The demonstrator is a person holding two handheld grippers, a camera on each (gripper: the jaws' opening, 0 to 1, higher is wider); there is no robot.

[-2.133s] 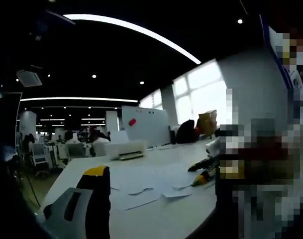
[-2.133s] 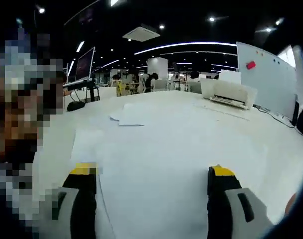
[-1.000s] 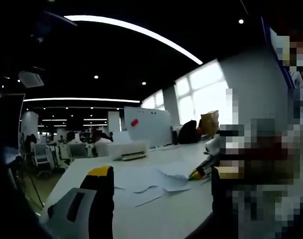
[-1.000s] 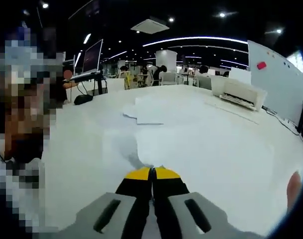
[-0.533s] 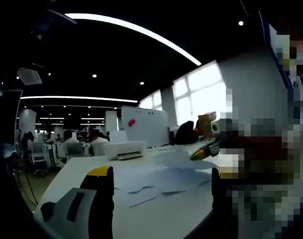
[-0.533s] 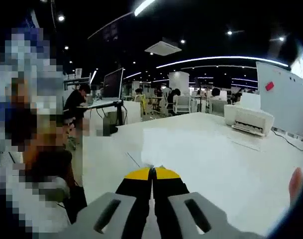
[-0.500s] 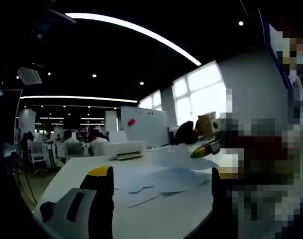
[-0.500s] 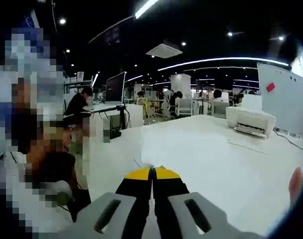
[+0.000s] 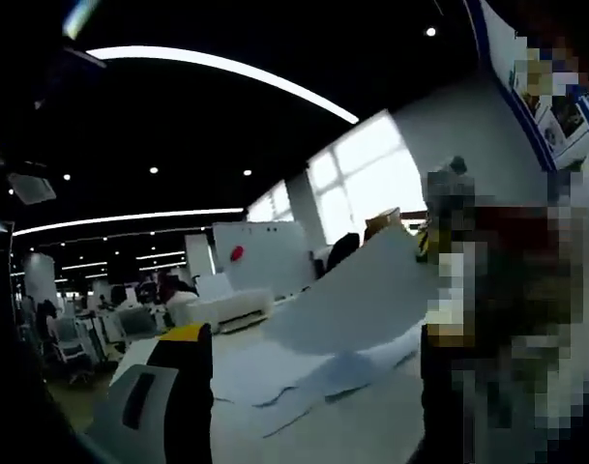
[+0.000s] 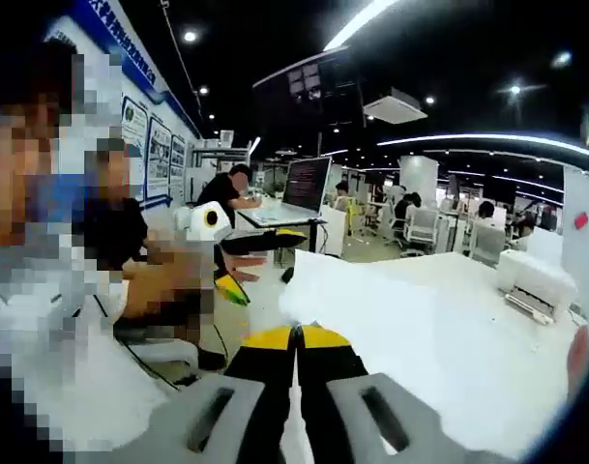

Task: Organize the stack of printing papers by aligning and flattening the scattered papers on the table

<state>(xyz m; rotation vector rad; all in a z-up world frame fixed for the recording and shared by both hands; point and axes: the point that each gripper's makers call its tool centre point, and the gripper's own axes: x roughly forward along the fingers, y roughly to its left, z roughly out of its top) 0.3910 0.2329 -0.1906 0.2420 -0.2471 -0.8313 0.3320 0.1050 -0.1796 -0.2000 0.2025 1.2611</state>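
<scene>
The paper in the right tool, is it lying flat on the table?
No, the sheet of paper is pinched in the shut right tool and lifted, held up off the table.

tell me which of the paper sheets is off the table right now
The sheet pinched in the right gripper, held up in the air and curving. The other papers lie flat on the table.

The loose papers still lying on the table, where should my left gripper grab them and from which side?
Probably by the ragged near edges of the scattered papers, where corners jut past one another and overhang the table. Bring the open left gripper in low from its own side, under the lifted sheet held by the right gripper. Flat middles offer no edge to pinch.
</scene>
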